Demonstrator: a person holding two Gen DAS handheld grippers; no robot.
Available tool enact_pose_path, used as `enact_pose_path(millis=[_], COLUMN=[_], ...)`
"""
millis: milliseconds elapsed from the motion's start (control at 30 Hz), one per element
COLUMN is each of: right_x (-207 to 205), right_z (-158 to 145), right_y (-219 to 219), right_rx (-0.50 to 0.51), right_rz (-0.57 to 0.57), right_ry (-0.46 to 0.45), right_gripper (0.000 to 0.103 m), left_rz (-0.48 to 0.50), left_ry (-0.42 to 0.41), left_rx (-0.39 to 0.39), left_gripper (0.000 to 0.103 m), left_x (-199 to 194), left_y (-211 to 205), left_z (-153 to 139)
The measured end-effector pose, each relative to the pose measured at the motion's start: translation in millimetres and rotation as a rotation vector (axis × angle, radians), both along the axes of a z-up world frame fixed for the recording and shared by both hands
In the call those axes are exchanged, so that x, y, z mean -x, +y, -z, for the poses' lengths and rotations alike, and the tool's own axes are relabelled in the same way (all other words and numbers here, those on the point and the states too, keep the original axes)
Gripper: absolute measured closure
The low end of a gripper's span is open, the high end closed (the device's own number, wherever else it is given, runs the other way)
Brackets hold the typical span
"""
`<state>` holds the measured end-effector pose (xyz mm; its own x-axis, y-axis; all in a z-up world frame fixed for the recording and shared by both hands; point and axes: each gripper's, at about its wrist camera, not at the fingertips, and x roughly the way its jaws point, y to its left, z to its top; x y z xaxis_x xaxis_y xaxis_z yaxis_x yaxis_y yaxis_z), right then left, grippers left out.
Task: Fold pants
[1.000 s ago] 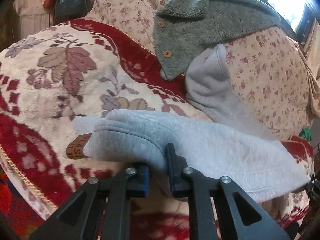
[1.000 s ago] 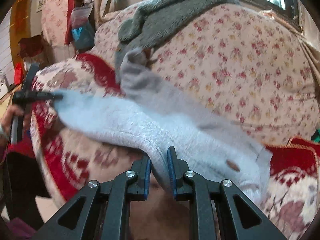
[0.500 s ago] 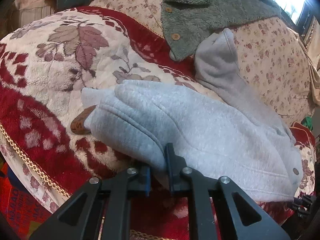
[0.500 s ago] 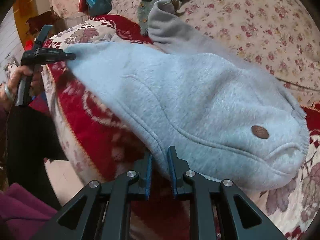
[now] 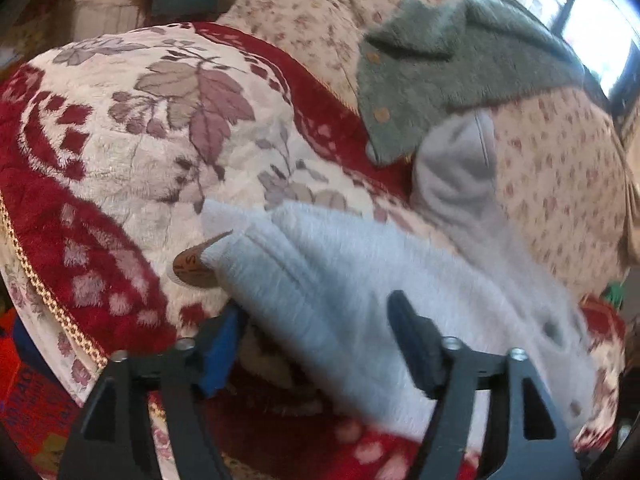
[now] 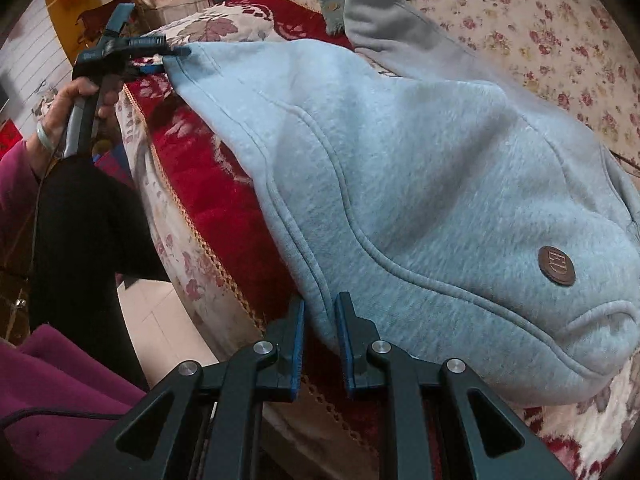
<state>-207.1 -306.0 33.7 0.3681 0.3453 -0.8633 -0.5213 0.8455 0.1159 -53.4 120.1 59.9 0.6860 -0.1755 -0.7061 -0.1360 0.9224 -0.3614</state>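
Light grey fleece pants [image 5: 360, 288] lie folded across the sofa seat, one leg end [image 5: 456, 168] reaching up the backrest. My left gripper [image 5: 316, 308] sits at the pants' left corner beside a brown patch [image 5: 192, 264]. Its jaws are opening, and the fabric edge lies between them without either pad pressing on it. In the right wrist view the pants [image 6: 420, 160] fill the frame, and the left gripper [image 6: 168, 56] appears at their far corner. My right gripper [image 6: 320, 320] is shut on the pants' near hem edge, left of a round brown patch [image 6: 556, 266].
A red and cream patterned blanket [image 5: 120, 152] covers the seat, its gold-corded front edge [image 6: 208, 248] just below the pants. A green fleece jacket [image 5: 440, 76] hangs on the floral backrest [image 5: 560, 184]. A person's hand [image 6: 76, 100], magenta sleeve and dark leg [image 6: 80, 220] are at the left.
The left jaws, shut on the pants' edge before, now stand wide apart. Both grippers came down and the pants settled onto the seat. The right grip is unchanged.
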Motion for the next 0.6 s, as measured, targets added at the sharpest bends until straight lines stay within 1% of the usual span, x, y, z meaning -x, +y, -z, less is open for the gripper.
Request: enact_pose_path(millis=[33,67,100,133,167,200,233,267,333,367,400,433,467,500,533,567,600], right_x=[-0.2,-0.6,-0.9,-2.0,-2.1,-2.3,-2.3,-3.0,-3.7,-4.4,-5.2,-6.1,-6.8,-7.2,-7.2,-7.3,-7.7], right_z=[0.2,0.7,0.7,1.4,1.2,1.0,0.9,1.3,1.1,0.5,0.2,0.3,0.0,0.4,0.8,1.4,2.1], right_y=[0.2,0.3,0.9,2.5,3.0,2.8,2.8,2.1,2.7,2.5,2.5,3.5,3.6,4.3,4.8,4.8,4.1], right_rx=[0.003,0.006,0.011,0.014,0.017,0.018,0.018,0.018,0.02,0.02,0.016,0.017,0.02,0.023,0.026,0.026,0.022], right_rz=[-0.004,-0.006,-0.008,-0.009,-0.011,-0.011,-0.011,-0.011,-0.009,-0.008,-0.009,-0.009,-0.011,-0.015,-0.018,-0.02,-0.021], right_ry=[0.0,0.001,0.002,0.002,0.002,0.003,0.005,0.007,0.011,0.013,0.016,0.016,0.016,0.014,0.013,0.013,0.015], right_gripper=[0.086,0.086,0.086,0.086,0.086,0.086,0.086,0.086,0.085,0.085,0.083,0.083,0.083,0.083,0.083,0.083,0.083], left_rz=[-0.007,-0.009,-0.019,-0.023,-0.011,0.021,0.053,0.087,0.17,0.192,0.198,0.192,0.171,0.145,0.106,0.075,0.057], left_ry=[0.005,0.023,0.04,0.054,0.052,0.025,-0.005,-0.04,-0.142,-0.171,-0.173,-0.148,-0.097,-0.05,0.017,0.077,0.104], left_rx=[0.018,0.032,0.032,0.025,0.015,-0.011,-0.065,-0.079,-0.059,-0.089,-0.127,-0.165,-0.183,-0.183,-0.176,-0.161,-0.152], left_gripper=[0.021,0.019,0.019,0.022,0.041,0.055,0.079,0.083,0.086,0.086,0.086,0.086,0.086,0.086,0.086,0.081,0.077], left_x=[-5.6,-12.8,-17.8,-23.3,-26.8,-30.2,-31.3,-31.0,-24.9,-21.9,-20.8,-22.1,-25.2,-27.7,-30.8,-32.1,-31.2], left_y=[1.8,2.6,2.3,0.6,-2.8,-9.2,-16.5,-21.1,-25.4,-27.4,-28.6,-27.5,-21.6,-14.9,-4.8,4.5,9.9], left_z=[1.2,4.7,7.7,10.5,10.6,6.8,-0.4,-6.7,-23.8,-29.5,-30.8,-27.8,-19.1,-10.1,4.4,18.7,27.2])
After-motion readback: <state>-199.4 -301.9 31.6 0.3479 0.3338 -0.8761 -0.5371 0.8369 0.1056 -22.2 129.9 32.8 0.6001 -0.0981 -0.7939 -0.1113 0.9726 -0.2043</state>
